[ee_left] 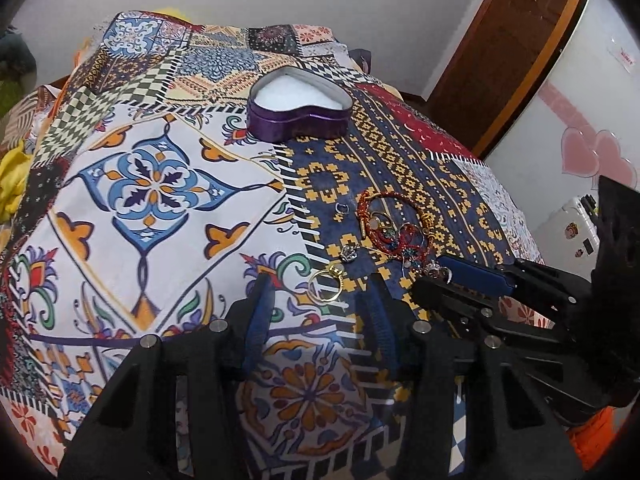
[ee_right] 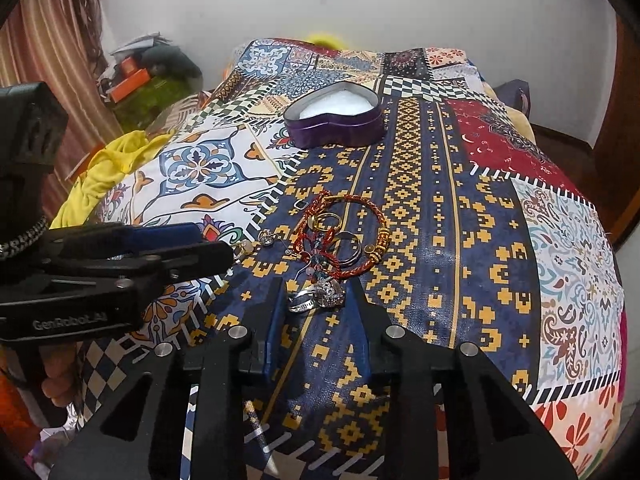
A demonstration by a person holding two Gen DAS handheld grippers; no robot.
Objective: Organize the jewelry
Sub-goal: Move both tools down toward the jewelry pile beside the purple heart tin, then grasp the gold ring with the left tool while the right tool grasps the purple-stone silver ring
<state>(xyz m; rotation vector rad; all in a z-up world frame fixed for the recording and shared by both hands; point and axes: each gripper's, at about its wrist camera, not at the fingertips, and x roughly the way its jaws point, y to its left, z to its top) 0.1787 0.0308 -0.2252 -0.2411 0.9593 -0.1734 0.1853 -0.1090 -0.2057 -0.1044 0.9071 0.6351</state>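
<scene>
Fingers of the right gripper (ee_right: 316,300) stand apart, straddling a silver ring (ee_right: 316,298) low in the frame's centre, on the patterned bed cover (ee_right: 460,220). Closing slowly and level should catch its band without snagging the red braided bracelet (ee_right: 344,236) tangled just beyond. The left gripper (ee_left: 320,292) is likewise apart around a gold ring (ee_left: 326,286). Farther up, centre frame, the purple heart-shaped tin (ee_right: 334,120) waits open, its white lining bare.
</scene>
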